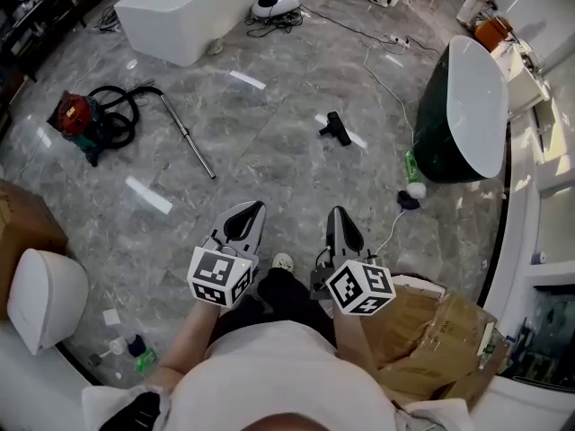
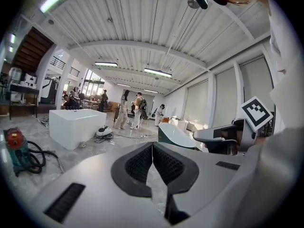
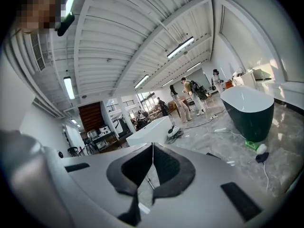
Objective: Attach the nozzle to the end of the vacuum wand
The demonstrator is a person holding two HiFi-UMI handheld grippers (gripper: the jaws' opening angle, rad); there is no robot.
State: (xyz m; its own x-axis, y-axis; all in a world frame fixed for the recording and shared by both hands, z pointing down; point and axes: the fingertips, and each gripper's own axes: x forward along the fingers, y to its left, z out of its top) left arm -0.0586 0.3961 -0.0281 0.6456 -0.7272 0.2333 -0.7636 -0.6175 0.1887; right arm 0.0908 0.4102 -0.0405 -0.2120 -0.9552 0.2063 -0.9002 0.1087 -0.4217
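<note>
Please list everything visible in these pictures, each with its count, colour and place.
vacuum cleaner: one, red and teal, floor at far left
vacuum wand: one, metal, floor beside the cleaner
nozzle: one, black, floor, apart from the wand
white bathtub: one, white, far end
dark bathtub: one, dark green, right side
cardboard box: one, brown, lower right
people: several, standing far away
left gripper: one, grey, shut, empty
right gripper: one, grey, shut, empty

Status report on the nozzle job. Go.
Left gripper shut, empty; right gripper shut, empty. Nozzle on floor, apart from wand, not attached. Dark bathtub stands right of nozzle, off the path.
</note>
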